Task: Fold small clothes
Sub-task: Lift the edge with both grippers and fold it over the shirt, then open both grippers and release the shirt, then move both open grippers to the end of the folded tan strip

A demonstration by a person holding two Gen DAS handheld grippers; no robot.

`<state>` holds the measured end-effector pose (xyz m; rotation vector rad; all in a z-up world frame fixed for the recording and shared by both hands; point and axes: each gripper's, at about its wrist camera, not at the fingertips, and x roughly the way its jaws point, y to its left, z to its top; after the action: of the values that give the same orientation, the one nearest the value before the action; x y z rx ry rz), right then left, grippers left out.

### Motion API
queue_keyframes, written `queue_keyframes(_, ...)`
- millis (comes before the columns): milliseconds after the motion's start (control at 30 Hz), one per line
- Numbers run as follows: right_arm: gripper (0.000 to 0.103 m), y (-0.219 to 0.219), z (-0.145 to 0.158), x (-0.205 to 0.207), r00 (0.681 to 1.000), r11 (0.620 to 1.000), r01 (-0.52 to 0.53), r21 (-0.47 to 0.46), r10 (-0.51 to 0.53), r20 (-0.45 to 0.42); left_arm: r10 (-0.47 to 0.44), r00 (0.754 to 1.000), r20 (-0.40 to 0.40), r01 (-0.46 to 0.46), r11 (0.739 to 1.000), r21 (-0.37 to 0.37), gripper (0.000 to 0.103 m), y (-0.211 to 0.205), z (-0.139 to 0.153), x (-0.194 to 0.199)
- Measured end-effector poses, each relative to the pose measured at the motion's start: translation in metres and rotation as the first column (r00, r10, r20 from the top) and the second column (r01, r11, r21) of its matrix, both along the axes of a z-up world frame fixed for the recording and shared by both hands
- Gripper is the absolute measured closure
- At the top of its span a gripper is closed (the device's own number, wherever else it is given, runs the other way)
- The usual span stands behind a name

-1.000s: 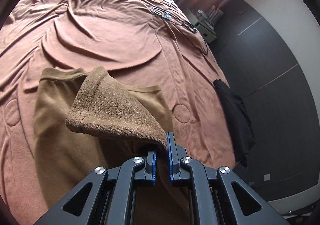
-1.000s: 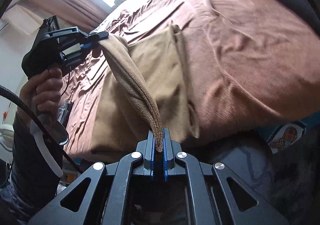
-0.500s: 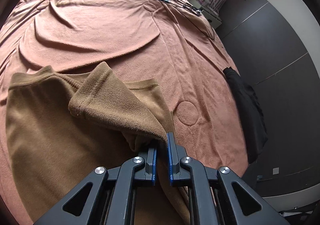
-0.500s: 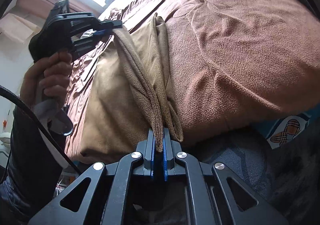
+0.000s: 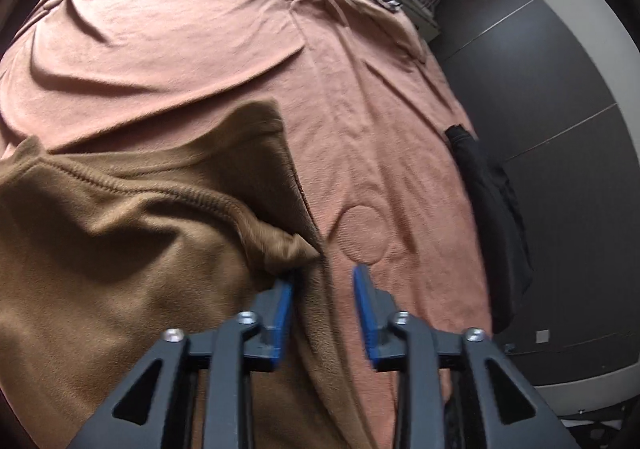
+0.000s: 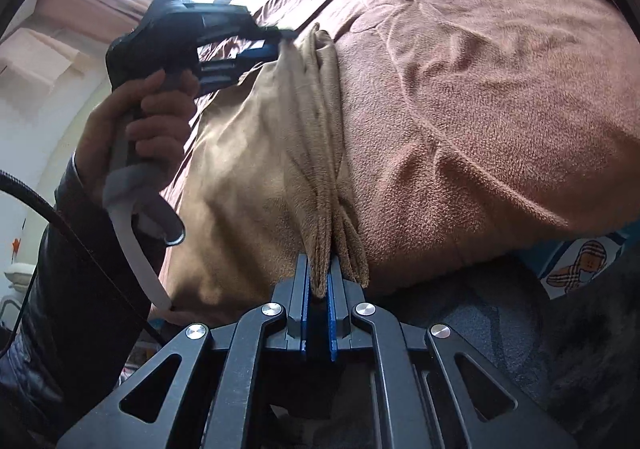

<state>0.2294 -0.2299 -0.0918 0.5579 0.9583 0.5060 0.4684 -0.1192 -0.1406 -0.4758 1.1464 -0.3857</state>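
Since a second earlier the left gripper [image 5: 323,281] had carried the lifted flap down, and its jaws had just been opening, the tan fleece garment [image 5: 120,269] slack against one pad, unpinched. Nearest, the right gripper [image 6: 318,281] stayed clenched on the garment's doubled near edge at the bedside. Beyond, the rust-brown bedspread [image 5: 200,49] lay open; a black cloth [image 5: 492,217] draped its right edge

No legible text, labels or numbers, view perhaps too blurred
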Motion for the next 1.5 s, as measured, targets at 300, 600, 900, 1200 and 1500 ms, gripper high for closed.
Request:
queue_keyframes(300,0.055,-0.008,0.019,-0.005,0.997,0.999,0.014,-0.029,-0.012,0.071,0.039,0.994,0.098,-0.043,0.998,0.047,0.03,0.033,0.032,-0.019)
queue_keyframes(600,0.055,-0.008,0.035,0.02,0.996,0.996,0.02,-0.091,-0.012,0.094,0.12,0.988,0.096,-0.129,0.987,0.093,0.03,0.1,0.027,-0.044)
queue_keyframes(900,0.047,0.021,0.053,0.078,0.995,0.981,-0.019,-0.191,0.037,0.095,0.209,0.975,0.072,-0.217,0.969,0.122,0.03,0.165,0.012,-0.065)
queue_keyframes(1200,0.042,0.06,0.058,0.139,0.992,0.954,-0.066,-0.291,0.093,0.081,0.269,0.962,0.047,-0.272,0.953,0.129,0.034,0.21,-0.006,-0.071)
queue_keyframes(1500,0.042,0.085,0.052,0.193,0.991,0.945,-0.086,-0.315,0.114,0.069,0.269,0.963,0.019,-0.269,0.955,0.125,0.051,0.223,-0.023,-0.058)
